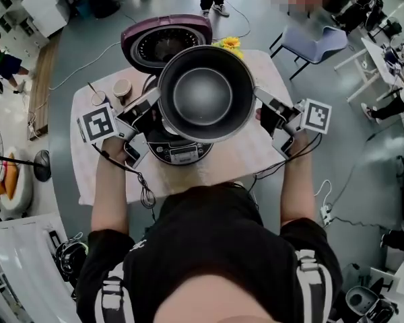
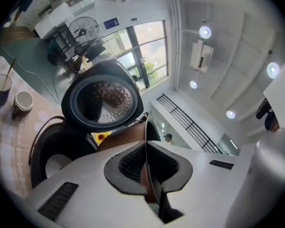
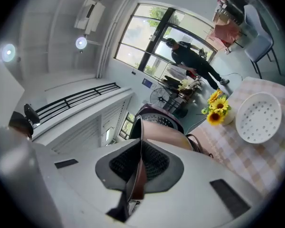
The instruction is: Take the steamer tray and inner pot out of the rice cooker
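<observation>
The dark inner pot hangs in the air above the rice cooker body, whose lid stands open behind it. My left gripper is shut on the pot's left rim and my right gripper is shut on its right rim. In the left gripper view the thin rim runs between the pads of the left gripper, with the coppery pot wall beyond. The right gripper pinches the rim of the pot the same way. The white perforated steamer tray lies on the checked tablecloth.
Two cups stand at the table's back left. A vase of sunflowers stands at the back right, near the tray. A cable trails over the table's front edge. A chair stands off to the right.
</observation>
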Demonstrator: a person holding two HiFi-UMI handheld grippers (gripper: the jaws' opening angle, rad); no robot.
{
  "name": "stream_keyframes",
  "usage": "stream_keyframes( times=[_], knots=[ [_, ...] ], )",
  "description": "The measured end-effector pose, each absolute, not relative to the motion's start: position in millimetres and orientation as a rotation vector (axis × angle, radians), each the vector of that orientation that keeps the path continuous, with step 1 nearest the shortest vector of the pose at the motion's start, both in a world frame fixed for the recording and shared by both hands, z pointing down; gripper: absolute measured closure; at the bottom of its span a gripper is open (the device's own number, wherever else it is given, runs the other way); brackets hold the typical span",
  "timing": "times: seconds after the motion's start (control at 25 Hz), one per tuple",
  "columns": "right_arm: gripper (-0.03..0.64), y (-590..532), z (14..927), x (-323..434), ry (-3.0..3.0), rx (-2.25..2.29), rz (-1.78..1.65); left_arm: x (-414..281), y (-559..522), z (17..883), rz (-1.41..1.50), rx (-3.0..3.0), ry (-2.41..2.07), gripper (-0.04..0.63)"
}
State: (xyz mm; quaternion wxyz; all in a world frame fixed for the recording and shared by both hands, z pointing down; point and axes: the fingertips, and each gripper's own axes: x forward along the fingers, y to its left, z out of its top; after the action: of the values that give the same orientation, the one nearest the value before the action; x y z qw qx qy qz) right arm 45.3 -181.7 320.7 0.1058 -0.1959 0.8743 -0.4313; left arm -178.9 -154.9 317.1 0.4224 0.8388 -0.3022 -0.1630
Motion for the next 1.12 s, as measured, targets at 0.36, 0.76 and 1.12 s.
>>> stream_keyframes(
  times=[0.36,0.76,1.12],
  knots=[
    [0.607,-182,321,157,2.520,-0.656,-1.267,-66,-163,316,-0.399,2.089,-0.644,0.589],
    [0.607,-186,362,282,2.477,-0.718,-1.340,59,-165,359,-0.291,2.025,-0.652,0.589],
    [0.607,-198,453,337,2.496,-0.775,-1.506,104,-163,444,-0.110,1.889,-0.789,0.589]
  ],
)
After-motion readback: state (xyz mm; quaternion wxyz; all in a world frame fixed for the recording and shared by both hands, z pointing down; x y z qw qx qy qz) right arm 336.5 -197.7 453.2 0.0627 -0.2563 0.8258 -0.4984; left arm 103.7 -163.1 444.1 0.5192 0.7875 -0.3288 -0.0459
